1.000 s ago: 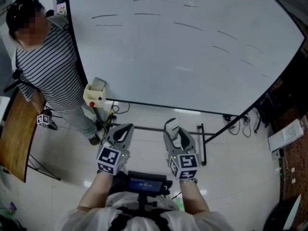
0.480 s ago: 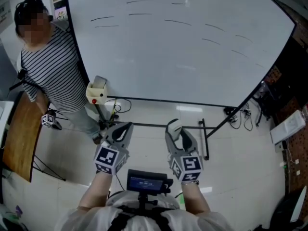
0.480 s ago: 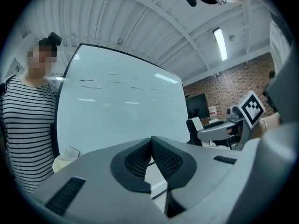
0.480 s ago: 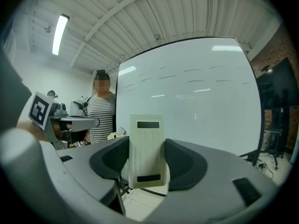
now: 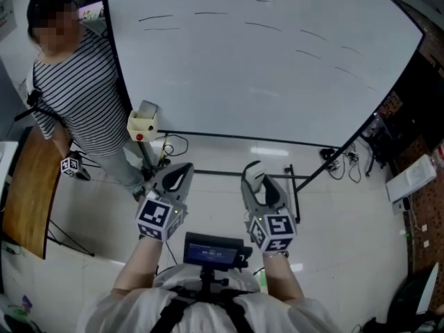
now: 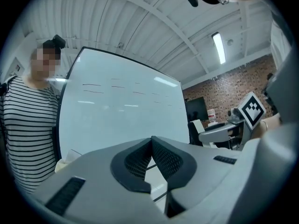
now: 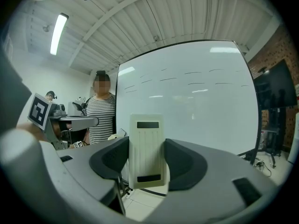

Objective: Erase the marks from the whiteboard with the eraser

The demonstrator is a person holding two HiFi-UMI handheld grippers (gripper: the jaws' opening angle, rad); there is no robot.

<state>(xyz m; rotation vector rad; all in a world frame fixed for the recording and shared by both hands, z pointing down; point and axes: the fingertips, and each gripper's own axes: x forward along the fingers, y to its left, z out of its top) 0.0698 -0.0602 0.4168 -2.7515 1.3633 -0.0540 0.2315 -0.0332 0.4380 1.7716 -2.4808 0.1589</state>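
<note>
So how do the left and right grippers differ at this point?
The left gripper's jaws are pressed together with nothing between them; the right gripper's jaws are apart, clamped on the cream eraser, which stands upright. In the head view the left gripper sits nearer the person in the striped shirt, the right gripper farther away. Both point toward the whiteboard, neither touching it.

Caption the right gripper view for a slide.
Right gripper clamps a cream eraser upright, facing the marked whiteboard, a person in a striped shirt beside it.

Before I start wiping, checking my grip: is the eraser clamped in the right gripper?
Clamped: in the right gripper, both jaws press the upright eraser.
</note>
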